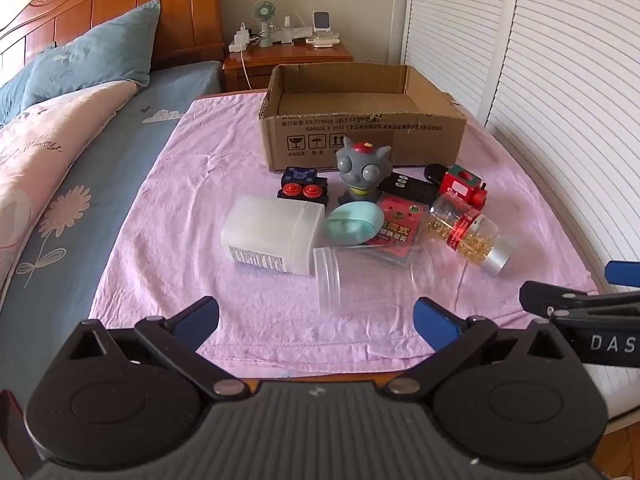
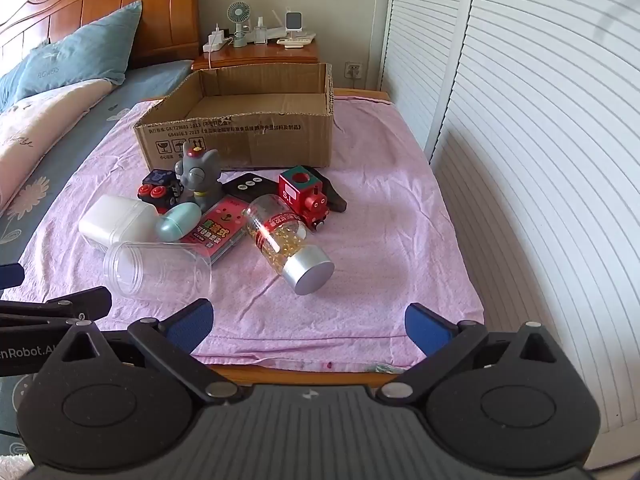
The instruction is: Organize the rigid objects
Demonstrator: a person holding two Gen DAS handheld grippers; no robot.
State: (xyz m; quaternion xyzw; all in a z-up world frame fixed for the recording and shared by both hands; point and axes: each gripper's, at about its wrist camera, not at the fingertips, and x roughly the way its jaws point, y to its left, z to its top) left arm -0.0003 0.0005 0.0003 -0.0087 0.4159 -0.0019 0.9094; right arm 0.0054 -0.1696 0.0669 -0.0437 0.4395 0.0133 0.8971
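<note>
An open, empty cardboard box [image 1: 362, 142] [image 2: 240, 144] stands at the back of a pink cloth [image 1: 192, 216] [image 2: 392, 220]. In front of it lies a pile: a grey cat figure [image 1: 356, 172] [image 2: 198, 174], a red toy train [image 1: 464, 184] [image 2: 306, 196], a white jar [image 1: 272, 236] [image 2: 116, 220], a clear jar [image 1: 372, 276] [image 2: 156, 268], a bottle of gold beads with a silver cap [image 1: 468, 236] [image 2: 288, 248], a teal egg [image 1: 352, 224] [image 2: 178, 222], a pink card pack [image 1: 396, 224] [image 2: 222, 232]. My left gripper [image 1: 316, 320] and right gripper [image 2: 308, 322] are open, empty, near the front edge.
A black toy with red buttons [image 1: 302, 188] [image 2: 158, 190] and a black remote [image 1: 408, 186] [image 2: 250, 184] lie in the pile. A bed with blue pillows [image 1: 92, 56] is left, a wooden nightstand [image 1: 288, 60] behind, white louvred doors [image 2: 520, 120] right.
</note>
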